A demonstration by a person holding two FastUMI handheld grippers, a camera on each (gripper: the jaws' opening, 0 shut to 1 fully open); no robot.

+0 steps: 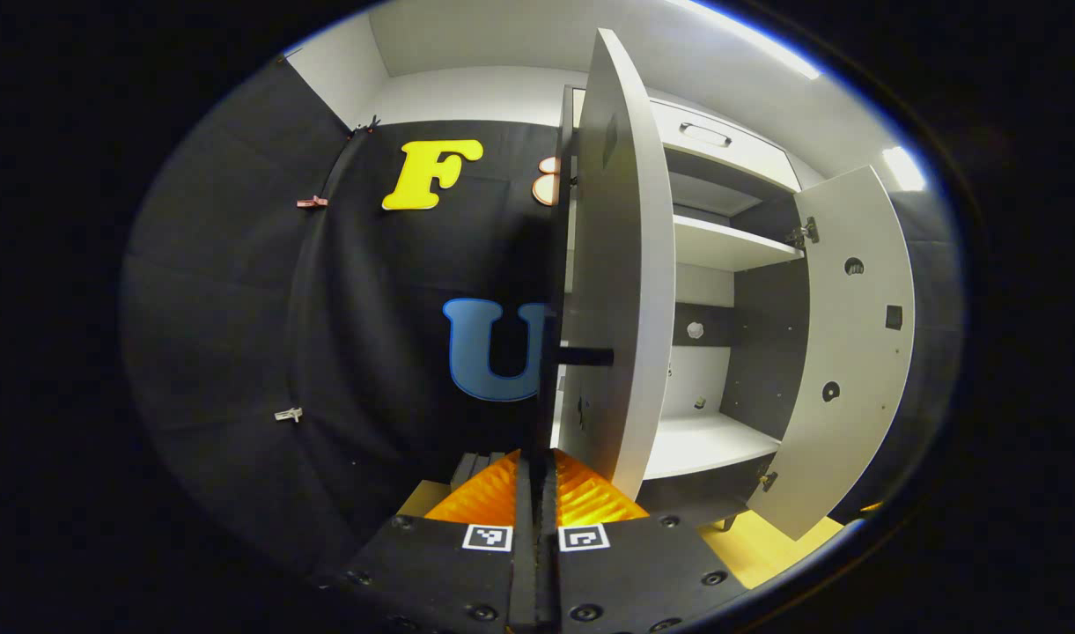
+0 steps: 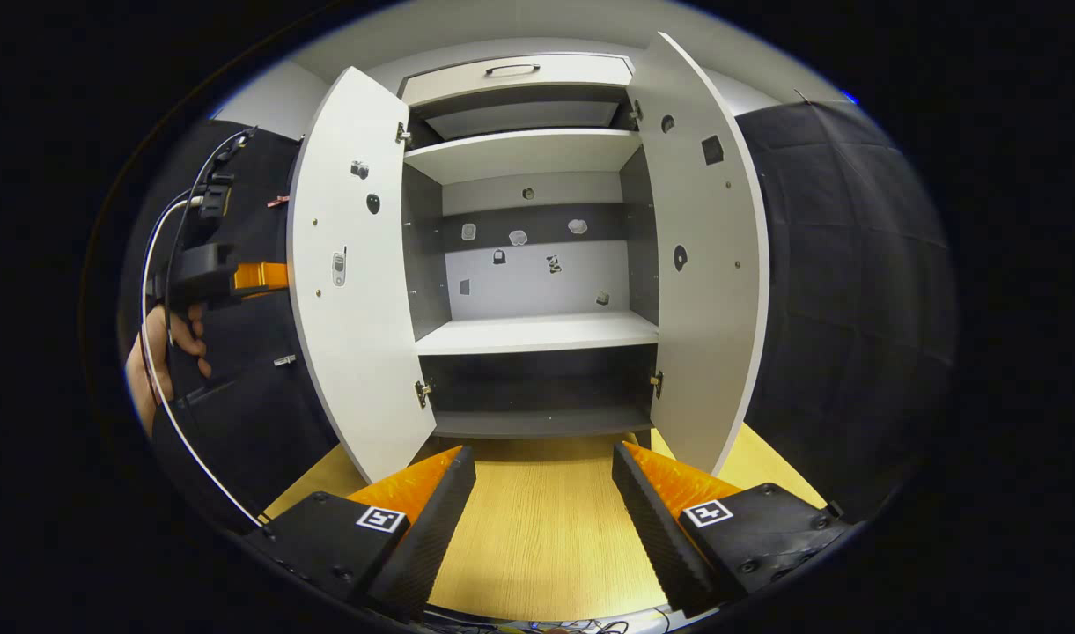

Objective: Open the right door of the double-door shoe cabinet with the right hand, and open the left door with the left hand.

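The shoe cabinet point(image 2: 537, 333) stands with both doors swung wide. In the right gripper view the left door point(image 2: 352, 308) and right door point(image 2: 704, 291) flank bare shelves. My right gripper point(image 2: 544, 458) is open, low over the wooden surface point(image 2: 537, 546), in front of the cabinet's middle and touching nothing. In the left gripper view my left gripper point(image 1: 535, 462) is shut, its pads together, with nothing seen between them. It points at the outer face of the left door point(image 1: 607, 264), whose black handle point(image 1: 585, 357) lies just past the tips. The right door point(image 1: 854, 352) hangs open beyond.
A hand point(image 2: 163, 352) holds the left gripper point(image 2: 273, 275) against the left door's outer side, trailing a white cable point(image 2: 150, 291). A closed drawer point(image 2: 515, 75) tops the cabinet. Black cloth walls close in on both sides. Small stickers point(image 2: 518, 238) dot the back panel.
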